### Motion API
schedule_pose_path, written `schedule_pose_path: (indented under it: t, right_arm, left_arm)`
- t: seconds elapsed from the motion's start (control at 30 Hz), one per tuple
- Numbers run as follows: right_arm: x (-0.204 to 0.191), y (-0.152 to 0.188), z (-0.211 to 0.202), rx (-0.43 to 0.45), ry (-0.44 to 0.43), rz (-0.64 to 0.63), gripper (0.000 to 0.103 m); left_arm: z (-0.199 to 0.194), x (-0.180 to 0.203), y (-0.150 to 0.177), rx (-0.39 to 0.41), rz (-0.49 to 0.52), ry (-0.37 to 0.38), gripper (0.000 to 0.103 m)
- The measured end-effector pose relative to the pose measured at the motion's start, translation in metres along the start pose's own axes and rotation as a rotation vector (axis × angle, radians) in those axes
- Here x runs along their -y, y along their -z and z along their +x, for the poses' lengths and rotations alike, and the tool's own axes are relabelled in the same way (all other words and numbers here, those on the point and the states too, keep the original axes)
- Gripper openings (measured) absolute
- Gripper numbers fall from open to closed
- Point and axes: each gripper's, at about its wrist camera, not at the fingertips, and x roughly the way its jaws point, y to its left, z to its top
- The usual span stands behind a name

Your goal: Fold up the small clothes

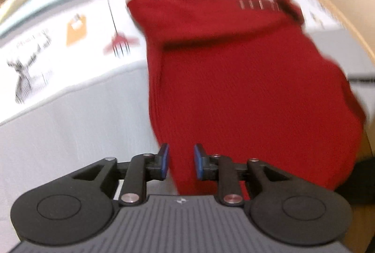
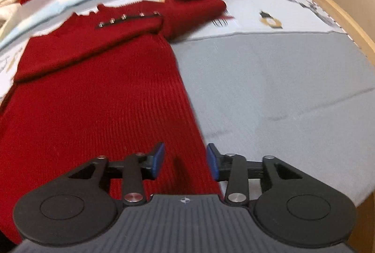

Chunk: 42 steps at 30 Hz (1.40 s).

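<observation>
- Grey bedsheet [image 2: 281, 79] under everything, printed strip w/ deer at its far side.
- Red knit sweater [image 2: 93, 100] lies flat on the sheet, one sleeve [image 2: 199, 2] bunched toward the printed strip.
- Your right gripper [image 2: 185, 160]: jaws apart over sweater's edge, not pinching.
- Your left gripper [image 1: 181, 161]: jaws apart above sweater's hem, nothing clamped.

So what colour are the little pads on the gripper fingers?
Blue pads, clearest in the right wrist view.

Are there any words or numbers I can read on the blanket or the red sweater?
No text can be read.
Printed sheet: a dark scribble above the deer drawing may be writing, too blurred to read.
Red sweater: only a row of metal studs, no letters.
Right gripper: a small round mark on its body, no words.
</observation>
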Motion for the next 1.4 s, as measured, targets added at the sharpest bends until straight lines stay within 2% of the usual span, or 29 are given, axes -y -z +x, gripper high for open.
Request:
schedule_pose_path:
  t: [0.13, 0.17, 0.27, 0.3, 0.33, 0.37, 0.4, 0.53, 0.67, 0.77, 0.8, 0.9, 0.93, 1.0, 1.03, 1.07, 1.1, 1.13, 1.17, 1.23, 1.33, 1.4]
  right_arm:
    - [0.006, -0.011, 0.017, -0.034, -0.03, 0.075, 0.047]
    - [0.008, -0.014, 0.022, -0.04, -0.038, 0.103, 0.047]
    - [0.013, -0.022, 0.044, -0.081, -0.074, 0.15, 0.048]
    - [0.011, -0.021, 0.046, -0.097, -0.057, 0.134, 0.045]
    - [0.01, -0.022, 0.049, -0.111, -0.028, 0.111, 0.028]
    - [0.013, -0.021, 0.051, -0.119, -0.015, 0.1, 0.017]
    - [0.016, -0.022, 0.05, -0.124, -0.025, 0.104, 0.016]
    - [0.017, -0.019, 0.049, -0.133, -0.029, 0.052, 0.015]
    - [0.011, -0.02, 0.042, -0.105, -0.011, -0.003, 0.02]
    - [0.002, -0.031, 0.026, 0.007, 0.004, -0.024, 0.024]
    - [0.001, -0.035, 0.024, 0.036, 0.005, -0.03, 0.024]
    - [-0.007, -0.043, 0.025, 0.061, -0.049, -0.027, 0.03]
    - [-0.011, -0.044, 0.029, 0.044, -0.074, -0.025, 0.031]
    - [-0.02, -0.046, 0.038, -0.006, -0.13, -0.03, 0.034]
    - [-0.025, -0.048, 0.044, -0.03, -0.148, -0.04, 0.036]
    - [-0.031, -0.049, 0.048, -0.048, -0.15, -0.057, 0.036]
    - [-0.037, -0.053, 0.053, -0.056, -0.143, -0.073, 0.037]
    - [-0.04, -0.055, 0.056, -0.062, -0.136, -0.084, 0.038]
    - [-0.043, -0.058, 0.06, -0.071, -0.129, -0.09, 0.039]
    - [-0.046, -0.062, 0.069, -0.087, -0.118, -0.081, 0.039]
    - [-0.051, -0.069, 0.08, -0.108, -0.09, -0.074, 0.039]
    - [-0.055, -0.076, 0.084, -0.109, -0.072, -0.067, 0.039]
  left_arm:
    - [0.001, 0.028, -0.037, 0.138, -0.081, -0.007, 0.037]
    - [-0.005, 0.038, -0.033, 0.169, -0.084, -0.006, 0.039]
    - [0.003, 0.073, -0.054, 0.244, -0.034, -0.027, 0.04]
    - [0.009, 0.085, -0.06, 0.266, -0.006, -0.03, 0.04]
    - [0.016, 0.097, -0.066, 0.28, 0.02, -0.031, 0.04]
    - [0.023, 0.108, -0.072, 0.293, 0.052, -0.038, 0.041]
    - [0.031, 0.118, -0.077, 0.3, 0.078, -0.047, 0.041]
    - [0.079, 0.145, -0.099, 0.306, 0.144, -0.058, 0.044]
    - [0.113, 0.16, -0.122, 0.323, 0.138, -0.034, 0.049]
    - [0.133, 0.174, -0.134, 0.332, 0.146, -0.035, 0.059]
    - [0.141, 0.178, -0.138, 0.328, 0.153, -0.031, 0.059]
    - [0.164, 0.192, -0.143, 0.294, 0.18, -0.016, 0.064]
    - [0.176, 0.198, -0.145, 0.261, 0.193, -0.007, 0.068]
    - [0.195, 0.207, -0.148, 0.226, 0.22, -0.029, 0.068]
    - [0.2, 0.208, -0.148, 0.239, 0.233, -0.056, 0.059]
    - [0.203, 0.206, -0.15, 0.24, 0.236, -0.068, 0.03]
    - [0.203, 0.2, -0.156, 0.231, 0.232, -0.087, 0.018]
    - [0.199, 0.19, -0.162, 0.227, 0.206, -0.081, 0.011]
    - [0.188, 0.172, -0.17, 0.246, 0.141, -0.066, 0.01]
    - [0.16, 0.131, -0.183, 0.303, 0.013, -0.14, 0.01]
    - [0.112, 0.043, -0.185, 0.364, -0.257, -0.359, 0.01]
    - [0.081, -0.033, -0.166, 0.37, -0.534, -0.571, 0.014]
